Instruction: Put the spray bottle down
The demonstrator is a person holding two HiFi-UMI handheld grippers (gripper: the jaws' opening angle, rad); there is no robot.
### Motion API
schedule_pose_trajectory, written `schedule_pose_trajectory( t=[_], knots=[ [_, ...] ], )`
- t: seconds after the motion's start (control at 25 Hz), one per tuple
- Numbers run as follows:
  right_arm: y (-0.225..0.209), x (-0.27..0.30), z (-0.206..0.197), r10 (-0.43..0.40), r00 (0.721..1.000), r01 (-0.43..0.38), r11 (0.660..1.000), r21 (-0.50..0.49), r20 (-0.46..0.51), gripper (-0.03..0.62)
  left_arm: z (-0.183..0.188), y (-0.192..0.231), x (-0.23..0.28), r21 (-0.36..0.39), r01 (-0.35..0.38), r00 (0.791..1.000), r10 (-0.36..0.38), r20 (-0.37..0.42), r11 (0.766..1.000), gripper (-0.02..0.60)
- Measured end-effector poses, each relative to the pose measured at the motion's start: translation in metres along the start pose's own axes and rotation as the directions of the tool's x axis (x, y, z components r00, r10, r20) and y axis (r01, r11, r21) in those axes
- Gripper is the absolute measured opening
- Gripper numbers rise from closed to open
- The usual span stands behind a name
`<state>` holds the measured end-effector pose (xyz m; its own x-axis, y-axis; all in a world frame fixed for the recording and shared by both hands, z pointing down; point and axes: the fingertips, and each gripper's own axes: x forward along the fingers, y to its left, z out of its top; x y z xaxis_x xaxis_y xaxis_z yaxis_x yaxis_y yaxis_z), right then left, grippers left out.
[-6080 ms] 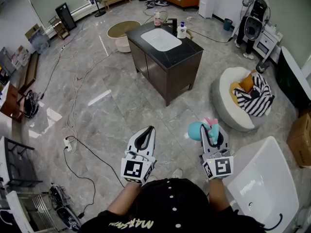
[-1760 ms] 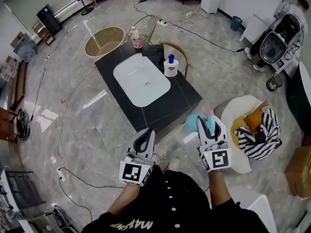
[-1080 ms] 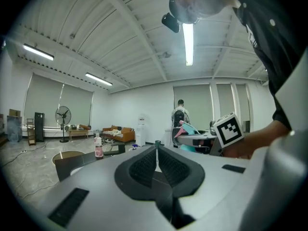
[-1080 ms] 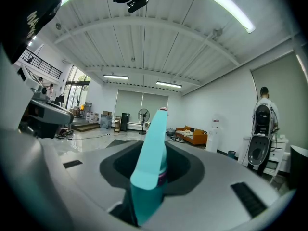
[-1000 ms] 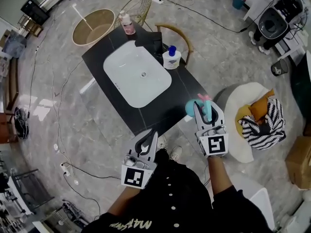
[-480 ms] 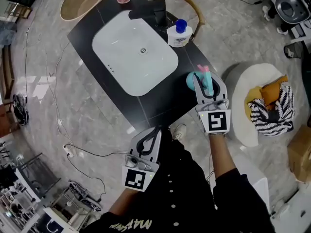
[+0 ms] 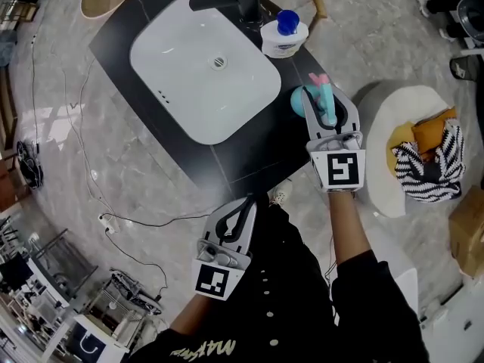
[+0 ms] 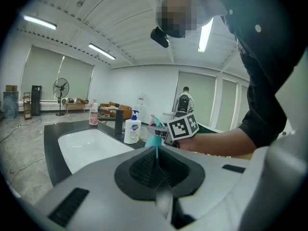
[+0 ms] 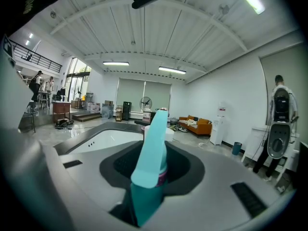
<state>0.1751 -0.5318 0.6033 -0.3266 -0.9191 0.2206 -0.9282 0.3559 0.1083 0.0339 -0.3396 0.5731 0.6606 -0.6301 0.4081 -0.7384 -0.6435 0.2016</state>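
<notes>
Right gripper [image 7: 321, 98] was clamped on the teal plastic spray bottle [image 7: 297, 101] just under its trigger head. The bottle hung over the right part of the black stone table [image 7: 253, 150], beside the white rectangular basin [image 7: 200, 74]; I couldn't tell whether its base touched the top. To set it down well, I judged I should lower it upright onto bare black surface, clear of the edge and the white blue-capped pump bottle [image 7: 283, 36], and release only once it stood. Left gripper [image 7: 242, 203] hung closed and empty.
</notes>
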Motion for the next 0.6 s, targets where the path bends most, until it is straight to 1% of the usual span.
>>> schedule_pose_trajectory(
  t=[0.24, 0.28, 0.36, 0.48, 0.6],
  knots=[
    [0.001, 0.007, -0.003, 0.016, 1.0, -0.016, 1.0, -0.009, -0.013, 0.12, -0.004, 0.004, 0.004, -0.011, -0.001, 1.0, 0.001, -0.003, 1.0, 0.023],
    [0.0, 0.008, -0.004, 0.018, 1.0, -0.019, 1.0, -0.009, -0.013, 0.129, -0.004, 0.003, 0.004, -0.012, -0.001, 1.0, 0.001, 0.0, 1.0, 0.023],
    [-0.002, 0.005, -0.006, 0.021, 1.0, -0.021, 1.0, -0.016, -0.012, 0.193, -0.001, -0.001, 0.003, -0.011, 0.0, 1.0, 0.0, 0.005, 1.0, 0.023],
    [-0.004, -0.003, 0.0, 0.024, 1.0, -0.024, 1.0, -0.018, -0.001, 0.218, 0.002, -0.003, 0.001, 0.005, 0.004, 1.0, -0.004, 0.008, 1.0, 0.023],
    [-0.006, -0.019, 0.019, 0.027, 0.999, -0.026, 0.999, -0.032, 0.026, 0.23, 0.012, -0.001, -0.002, 0.012, -0.009, 1.0, 0.009, 0.03, 1.0, 0.023]
  ],
)
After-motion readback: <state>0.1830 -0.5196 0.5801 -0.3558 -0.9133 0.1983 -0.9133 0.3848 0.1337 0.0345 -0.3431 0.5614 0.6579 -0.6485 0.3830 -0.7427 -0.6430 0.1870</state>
